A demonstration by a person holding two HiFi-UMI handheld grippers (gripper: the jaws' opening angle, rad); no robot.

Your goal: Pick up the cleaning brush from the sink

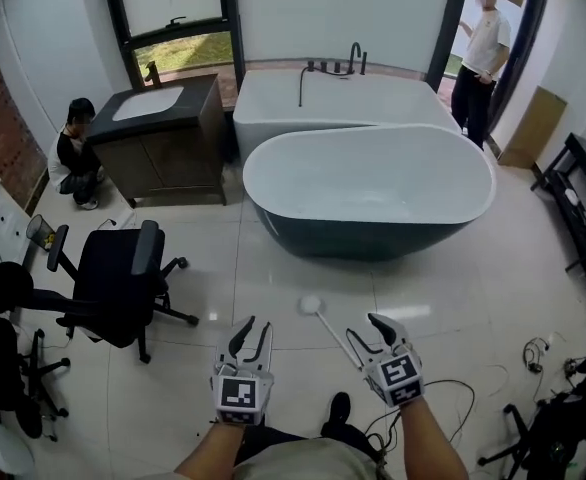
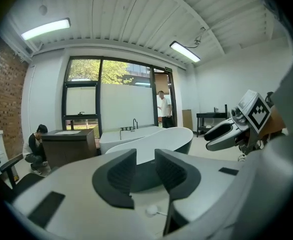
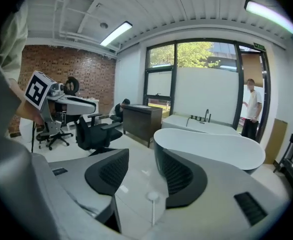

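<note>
The cleaning brush [image 1: 313, 305] has a small round white head and a thin white handle that runs back toward my right gripper [image 1: 365, 330]. In the right gripper view the brush [image 3: 152, 198] shows low between the two dark pads, which stand apart and do not press on it. Whether its handle end touches the gripper is hidden. My left gripper [image 1: 253, 336] hovers open beside it on the left, with nothing between its pads. The brush head [image 2: 151, 210] appears just below the left gripper [image 2: 145, 171]. The sink [image 1: 148, 103] sits in a dark vanity far off at the back left.
A dark-sided white bathtub [image 1: 368, 183] stands ahead, with a second white tub [image 1: 343, 98] behind it. A black office chair [image 1: 118, 283] is at the left. One person crouches by the vanity [image 1: 73, 153] and another stands at the door [image 1: 483, 58]. Cables [image 1: 538, 353] lie on the floor at the right.
</note>
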